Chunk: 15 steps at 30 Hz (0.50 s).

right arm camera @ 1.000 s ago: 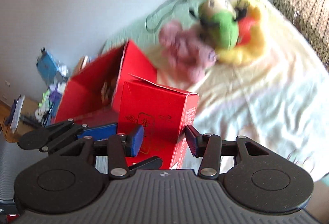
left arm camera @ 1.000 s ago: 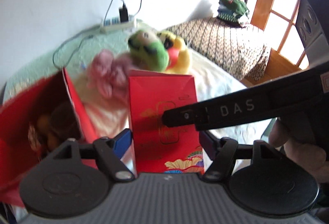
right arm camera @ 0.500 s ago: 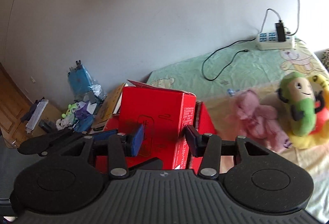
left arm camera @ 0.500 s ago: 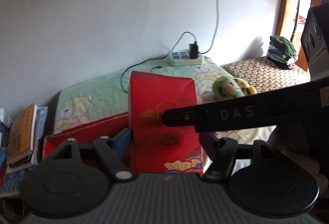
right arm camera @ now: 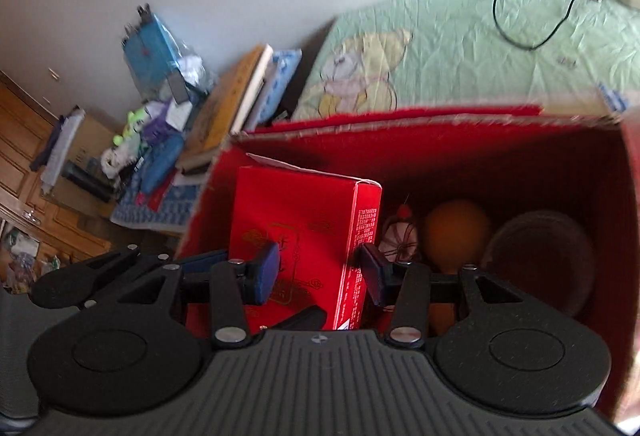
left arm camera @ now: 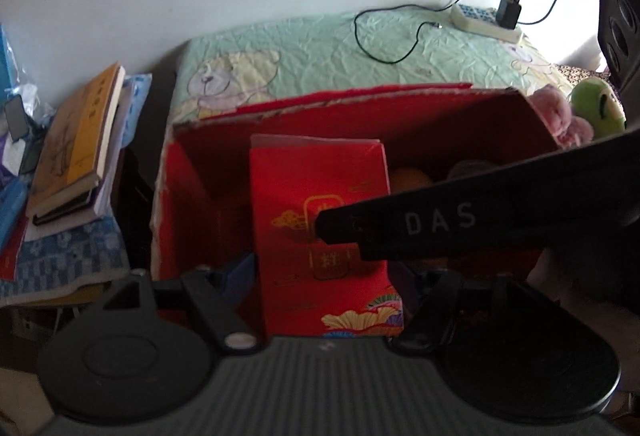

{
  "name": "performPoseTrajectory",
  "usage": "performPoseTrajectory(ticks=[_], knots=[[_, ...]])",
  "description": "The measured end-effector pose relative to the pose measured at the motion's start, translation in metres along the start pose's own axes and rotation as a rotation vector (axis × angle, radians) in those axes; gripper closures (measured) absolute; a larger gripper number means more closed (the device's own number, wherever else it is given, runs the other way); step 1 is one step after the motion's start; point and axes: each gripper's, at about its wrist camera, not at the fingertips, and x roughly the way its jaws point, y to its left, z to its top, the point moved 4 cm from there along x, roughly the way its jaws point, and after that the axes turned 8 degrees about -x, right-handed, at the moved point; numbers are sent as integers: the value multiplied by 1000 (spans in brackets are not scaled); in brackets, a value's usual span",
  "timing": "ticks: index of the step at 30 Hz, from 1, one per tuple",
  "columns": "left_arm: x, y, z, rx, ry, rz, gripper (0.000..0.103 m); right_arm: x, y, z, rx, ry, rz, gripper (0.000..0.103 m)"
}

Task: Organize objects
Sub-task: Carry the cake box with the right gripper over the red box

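Both grippers are gripping one red carton (left arm camera: 320, 236), each set of jaws pressing on opposite faces. Left gripper (left arm camera: 324, 276) is clamping the broad decorated face's side edges; right gripper (right arm camera: 318, 272) is clamping across the narrower depth, pads on the front face and the printed side panel.

Carton is standing upright, long axis running toward 12 o'clock in both wrist views, and hanging over the open red box (left arm camera: 500, 116). Judging by the views, it is sitting at the 9 o'clock end of the box's mouth, with box contents lying toward 3 o'clock: an orange ball (right arm camera: 456, 232), a round brown thing (right arm camera: 536, 260), a small knotted ornament (right arm camera: 400, 236). Free room looks to be straight beneath the carton; lowering it there seems the coming move. Neither hand is nearer, both being on it.

Writing: "DAS" is showing on the right gripper's finger (left arm camera: 440, 224) crossing the left view. Carton's gold characters and small side print are too blurred to read.
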Motion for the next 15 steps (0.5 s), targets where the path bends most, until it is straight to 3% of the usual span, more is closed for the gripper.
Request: performPoseTrajectory(ticks=[4,10,15], knots=[[12,8,-6,-4,39,-3,34,20,-1,1,30,58,-9,56],[13,2,-5,42,38,33,35,35,-2,0,58,119,-20,65],[15,-4,-5,63,39,63,34,34,-9,-5,105,124,-64,65]])
